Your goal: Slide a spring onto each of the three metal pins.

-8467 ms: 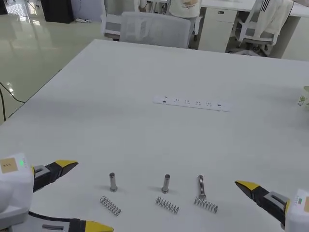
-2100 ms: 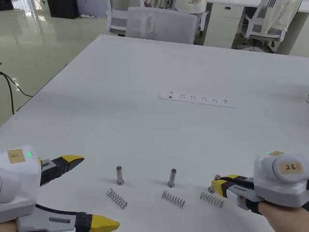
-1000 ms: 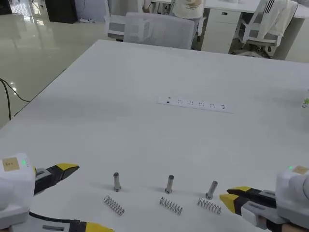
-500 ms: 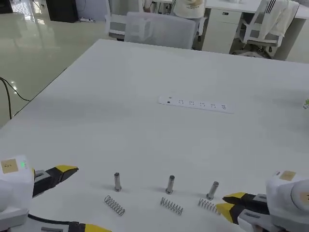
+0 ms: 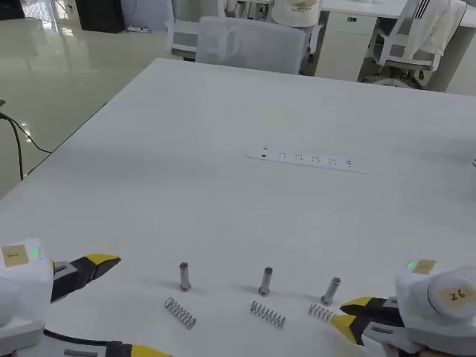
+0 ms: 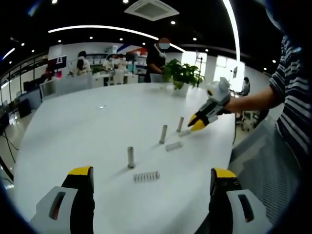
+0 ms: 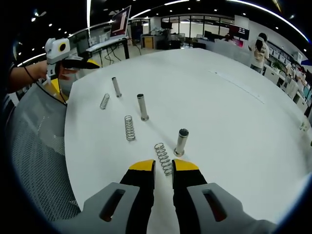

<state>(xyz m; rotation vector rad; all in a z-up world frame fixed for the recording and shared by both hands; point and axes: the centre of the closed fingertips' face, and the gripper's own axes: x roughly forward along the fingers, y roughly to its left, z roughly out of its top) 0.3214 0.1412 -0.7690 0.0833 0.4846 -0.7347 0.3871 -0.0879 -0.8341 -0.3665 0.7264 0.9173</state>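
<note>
Jaws nearly together, the yellow-tipped right gripper straddles the near end of the thin coiled wire spring lying beside the rightmost upright steel pin, presumably to lift it; whether it pinches, I cannot tell. The left gripper hovers wide apart.

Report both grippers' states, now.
Left gripper: tongs open, holding nothing.
Right gripper: tongs nearly closed around a spring end; firm grip cannot be told.

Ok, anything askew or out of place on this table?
Nothing stands out. In the head view the left pin, middle pin and right pin stand upright in a row, each with a spring lying flat near its base. The right gripper has its jaws close together, flanking one end of the right spring.
</note>
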